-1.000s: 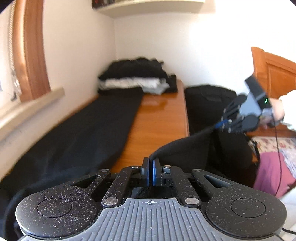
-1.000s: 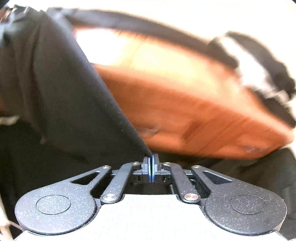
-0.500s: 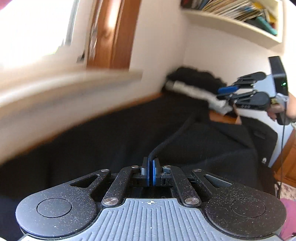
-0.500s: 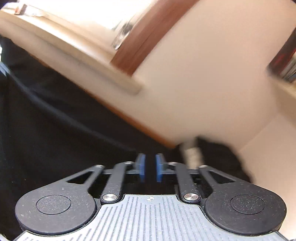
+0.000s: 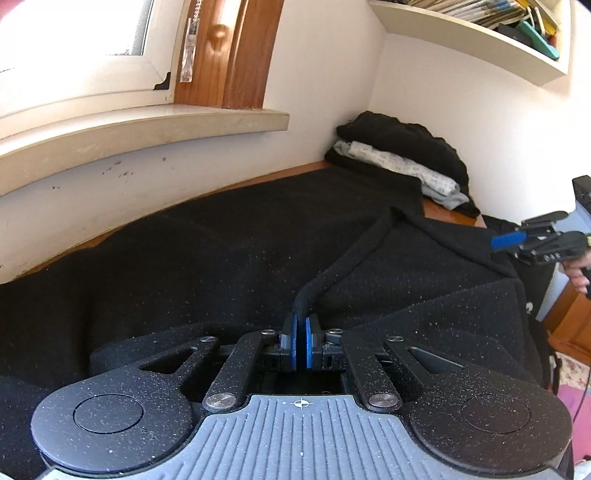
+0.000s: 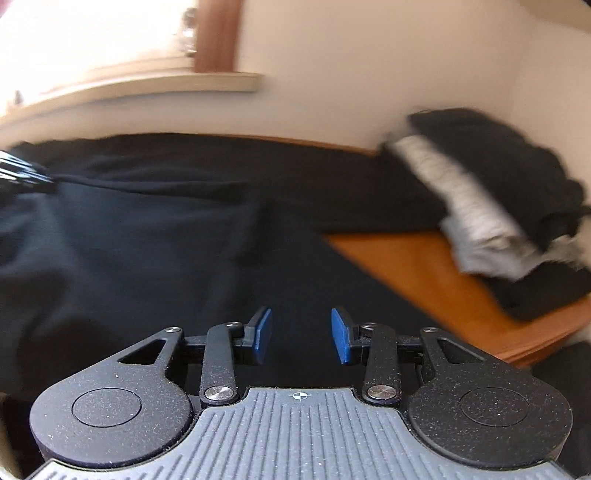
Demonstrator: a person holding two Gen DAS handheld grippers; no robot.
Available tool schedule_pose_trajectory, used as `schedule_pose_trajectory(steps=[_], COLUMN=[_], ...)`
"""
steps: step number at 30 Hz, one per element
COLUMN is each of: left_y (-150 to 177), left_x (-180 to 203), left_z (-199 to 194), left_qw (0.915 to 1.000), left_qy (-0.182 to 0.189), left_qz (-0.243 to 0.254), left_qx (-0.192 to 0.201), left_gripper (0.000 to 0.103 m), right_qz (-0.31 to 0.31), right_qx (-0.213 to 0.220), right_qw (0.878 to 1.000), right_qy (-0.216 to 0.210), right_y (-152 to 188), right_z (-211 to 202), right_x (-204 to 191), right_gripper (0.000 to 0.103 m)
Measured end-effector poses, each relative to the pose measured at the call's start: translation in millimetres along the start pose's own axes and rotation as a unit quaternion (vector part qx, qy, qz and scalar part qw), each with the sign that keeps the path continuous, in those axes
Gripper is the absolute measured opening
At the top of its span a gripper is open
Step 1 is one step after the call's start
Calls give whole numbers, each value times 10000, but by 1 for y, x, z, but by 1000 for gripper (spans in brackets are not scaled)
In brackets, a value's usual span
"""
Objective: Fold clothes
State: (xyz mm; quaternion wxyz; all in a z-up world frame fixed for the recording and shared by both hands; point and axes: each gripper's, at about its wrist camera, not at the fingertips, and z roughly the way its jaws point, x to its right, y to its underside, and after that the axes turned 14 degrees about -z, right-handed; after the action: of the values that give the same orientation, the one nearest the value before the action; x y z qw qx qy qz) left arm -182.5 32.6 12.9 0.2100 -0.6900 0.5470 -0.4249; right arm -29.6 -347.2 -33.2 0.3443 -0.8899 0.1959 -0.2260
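A large black garment (image 5: 221, 251) lies spread over the wooden table under the window. My left gripper (image 5: 300, 332) is shut on a thick folded edge of the black garment (image 5: 343, 266), which runs away from the pads toward the far corner. My right gripper (image 6: 302, 334) is open and empty, hovering over the same black garment (image 6: 147, 240). It also shows at the right edge of the left wrist view (image 5: 532, 240), above the garment's right side.
A stack of folded clothes, black and grey-white (image 5: 406, 162), sits in the far corner; it shows in the right wrist view (image 6: 491, 206) too. Bare wooden table (image 6: 424, 266) lies before it. A window sill (image 5: 147, 125) runs along the left wall. A shelf with books (image 5: 480, 29) hangs above.
My right gripper let go of the black garment and opened wide, then drew back. My left gripper carried its edge over toward the window side, folding the garment onto the table.
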Motion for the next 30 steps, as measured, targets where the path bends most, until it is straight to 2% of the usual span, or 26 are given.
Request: schedule_pose_trajectory(steps=[3, 6, 7, 8, 9, 10, 13, 19, 21, 23, 24, 25, 28, 30], left_y=[0, 0, 0, 0, 0, 1, 1, 0, -1, -1, -1, -1, -1, -1], left_x=[0, -1, -1, -1, -1, 0, 1, 1, 1, 1, 1, 0, 0, 0], left_z=[1, 1, 1, 1, 1, 1, 1, 2, 2, 3, 3, 3, 3, 3], left_qw=[10000, 10000, 10000, 10000, 10000, 10000, 10000, 10000, 10000, 10000, 10000, 10000, 10000, 10000], left_qy=[-4, -3, 0, 1, -2, -9, -28, -24, -26, -25, -21, -20, -23, -27], left_qz=[0, -5, -2, 5, 16, 30, 62, 56, 77, 76, 75, 73, 73, 76], left_qx=[10, 13, 13, 13, 17, 21, 33, 13, 4, -8, -15, -21, -27, -28], left_gripper=[5, 5, 5, 5, 5, 5, 5, 5, 5, 5, 5, 5, 5, 5], right_qz=[-101, -252, -211, -226, -320, -451, -873, -1736, -2167, -2207, -2187, -2184, -1995, -1548], right_qx=[2, -152, -211, -286, -370, -453, -689, -847, -798, -792, -800, -794, -733, -679], right_qw=[9994, 9993, 9994, 9993, 9988, 9977, 9909, 9608, 9419, 9330, 9310, 9308, 9337, 9469], right_qy=[-317, -211, -171, -89, 42, 211, 760, 1988, 2439, 2732, 2811, 2822, 2882, 2735], right_y=[-9, -12, -11, -11, -13, -16, -30, -106, -129, -143, -148, -150, -149, -147], right_z=[3, 6, 4, 4, 4, 4, 4, 36, 56, 75, 82, 87, 93, 88], right_x=[-21, -31, -29, -25, -20, -15, 0, 51, 63, 72, 76, 79, 87, 102], right_gripper=[48, 47, 43, 22, 9, 7, 6, 5, 10, 41, 44, 47, 64, 64])
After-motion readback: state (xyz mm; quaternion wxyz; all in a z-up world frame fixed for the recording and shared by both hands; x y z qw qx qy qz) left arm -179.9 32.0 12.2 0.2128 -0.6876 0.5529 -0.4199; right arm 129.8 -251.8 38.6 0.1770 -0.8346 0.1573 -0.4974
